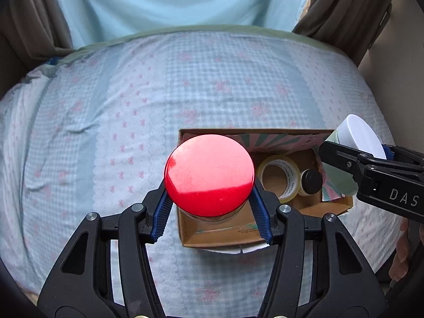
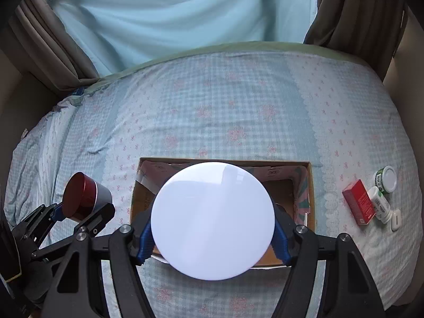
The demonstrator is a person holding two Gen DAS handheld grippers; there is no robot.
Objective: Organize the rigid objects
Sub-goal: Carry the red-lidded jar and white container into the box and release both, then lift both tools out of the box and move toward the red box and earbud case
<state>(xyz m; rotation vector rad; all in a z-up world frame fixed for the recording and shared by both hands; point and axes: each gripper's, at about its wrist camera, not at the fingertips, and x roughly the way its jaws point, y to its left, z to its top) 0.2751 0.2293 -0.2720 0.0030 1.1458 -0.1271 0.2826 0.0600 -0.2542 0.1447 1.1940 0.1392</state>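
The left gripper (image 1: 209, 206) clamps a red-lidded jar (image 1: 209, 175) over the left end of an open cardboard box (image 1: 185, 228). The right gripper (image 2: 212, 241) grips a white-lidded jar (image 2: 212, 221) above the same box's near edge. Inside the box, a tape roll (image 1: 278, 177) and a small dark-capped bottle (image 1: 310, 181) sit right of centre; the floor at the left end is bare. The box rests on a checked bedsheet (image 1: 106, 122) with wide free space to the left and far side. To the right lie a red carton (image 2: 359, 201), two small white-capped bottles (image 2: 381, 204) and a white case (image 2: 395, 220). Pale blue curtains (image 2: 172, 21) hang beyond the bed.
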